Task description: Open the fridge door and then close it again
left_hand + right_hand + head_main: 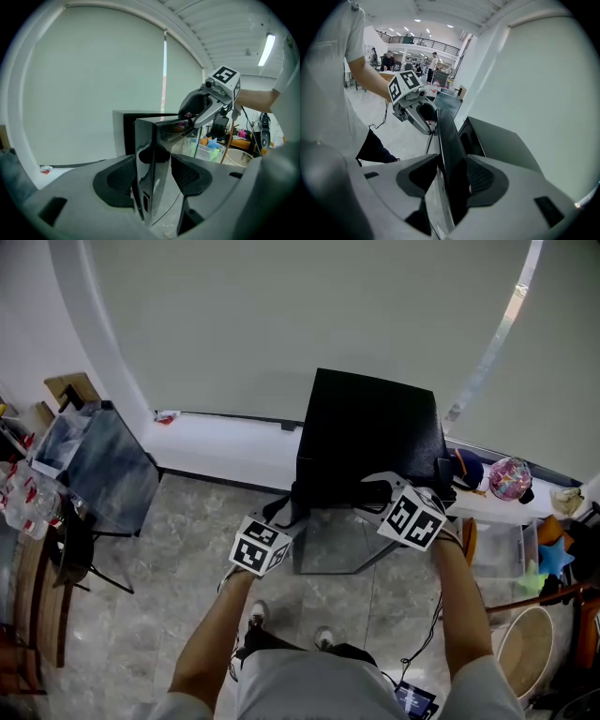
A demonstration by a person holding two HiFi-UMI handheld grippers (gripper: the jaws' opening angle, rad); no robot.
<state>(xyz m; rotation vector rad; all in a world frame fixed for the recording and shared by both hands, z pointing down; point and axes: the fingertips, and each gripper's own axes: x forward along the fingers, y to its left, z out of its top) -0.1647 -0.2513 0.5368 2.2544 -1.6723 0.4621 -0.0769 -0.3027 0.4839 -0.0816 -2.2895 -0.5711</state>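
Observation:
The black mini fridge [370, 432] stands on the floor against the white wall ledge. Its glossy door [339, 542] is swung partly out toward me. My left gripper [292, 512] clamps the door's left end; in the left gripper view the door edge [150, 154] runs upright through the gripper [152, 176], both pads against it. My right gripper [370, 491] grips the door's top edge near the right; in the right gripper view the door [450, 140] fills the gripper [452, 176]. Each gripper view shows the other gripper, the right [188, 119] and the left [433, 124].
A chair draped in blue-grey fabric [103, 470] stands at the left. At the right are a pink ball [509, 477], a clear bin [502, 549] and a white bucket [525, 648]. The person's feet [258, 615] stand close before the fridge.

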